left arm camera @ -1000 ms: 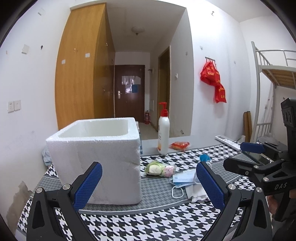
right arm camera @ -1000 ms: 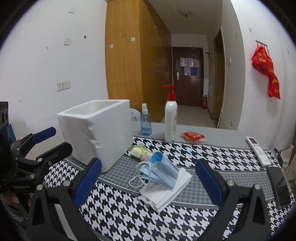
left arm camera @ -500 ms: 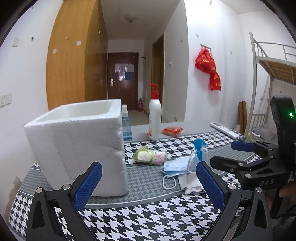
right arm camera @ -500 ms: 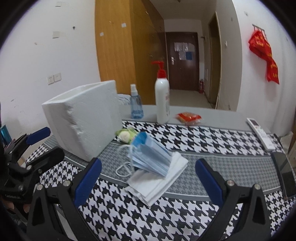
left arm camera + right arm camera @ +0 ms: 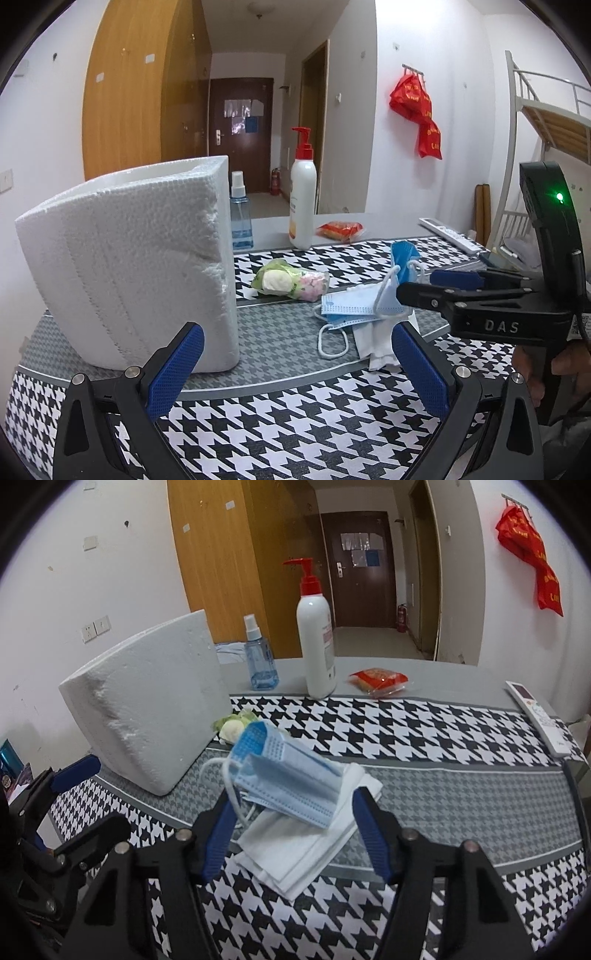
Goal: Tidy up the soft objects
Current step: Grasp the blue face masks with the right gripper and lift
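A pile of blue face masks [image 5: 284, 775] lies on folded white masks [image 5: 306, 845] on the houndstooth cloth; the pile also shows in the left wrist view [image 5: 354, 306]. A green and pink soft packet [image 5: 290, 282] lies behind it. A white foam box [image 5: 133, 258] stands at the left. My right gripper [image 5: 291, 834] is open, its jaws either side of the near edge of the mask pile. My left gripper [image 5: 295, 373] is open and empty, low over the cloth in front of the box.
A white pump bottle [image 5: 316, 642], a blue spray bottle [image 5: 260, 661] and a red snack packet [image 5: 378, 679] stand at the table's back. A remote [image 5: 537, 712] and a phone [image 5: 498, 258] lie at the right edge.
My right gripper has moved forward and down to the mask pile and its jaws have narrowed around it. My left gripper has dropped lower and shifted left of the box front.
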Demonstrator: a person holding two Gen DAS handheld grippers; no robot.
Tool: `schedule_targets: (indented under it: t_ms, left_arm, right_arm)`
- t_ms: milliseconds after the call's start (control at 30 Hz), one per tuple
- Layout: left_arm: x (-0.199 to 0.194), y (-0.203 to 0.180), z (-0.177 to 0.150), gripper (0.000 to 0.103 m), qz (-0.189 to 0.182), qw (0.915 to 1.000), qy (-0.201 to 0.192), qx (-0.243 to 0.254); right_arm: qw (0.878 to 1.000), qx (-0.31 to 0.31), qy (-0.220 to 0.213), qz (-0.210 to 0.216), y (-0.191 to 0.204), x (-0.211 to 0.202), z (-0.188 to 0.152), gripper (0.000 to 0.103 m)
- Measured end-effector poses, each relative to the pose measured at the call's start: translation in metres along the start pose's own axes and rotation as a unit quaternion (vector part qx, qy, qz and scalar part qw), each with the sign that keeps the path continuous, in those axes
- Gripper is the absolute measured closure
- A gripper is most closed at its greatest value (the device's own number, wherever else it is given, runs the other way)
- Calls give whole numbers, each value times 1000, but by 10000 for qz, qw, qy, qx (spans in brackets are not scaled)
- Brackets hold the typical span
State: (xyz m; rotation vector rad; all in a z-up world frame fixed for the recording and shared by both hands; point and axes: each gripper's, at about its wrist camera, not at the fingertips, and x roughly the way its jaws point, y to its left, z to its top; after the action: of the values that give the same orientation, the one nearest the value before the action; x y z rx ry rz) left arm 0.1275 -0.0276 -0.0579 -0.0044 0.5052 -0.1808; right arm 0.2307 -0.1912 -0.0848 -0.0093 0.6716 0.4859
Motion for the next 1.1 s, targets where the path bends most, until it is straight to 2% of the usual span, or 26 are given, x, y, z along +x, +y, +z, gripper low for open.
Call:
schedule_targets:
  t_ms: [300, 400, 467, 700, 800, 1100]
  left_arm:
    - [11, -5, 2, 1, -87, 9999, 135, 35]
    - [13, -6, 2, 1, -82, 9998, 166, 44]
    - [14, -8, 2, 1, -97, 9998, 186, 58]
    - [21, -10, 3, 1, -93, 9995, 273, 95]
    - [21, -9, 2, 1, -98, 9995, 287, 78]
    - [21, -13, 3, 1, -83, 9994, 296, 130]
  right_arm:
    - [9998, -130, 139, 33, 3, 15, 8, 36]
    - [9995, -221, 206, 71, 5, 20, 10, 43]
    - [9992, -271, 277, 70, 7, 23, 9, 53]
    - [9988, -205, 447, 10, 2, 31, 6, 67]
    - [9987, -130, 502, -11, -2, 34, 5, 77]
    - [9992, 162, 312, 174, -13, 25, 9, 79]
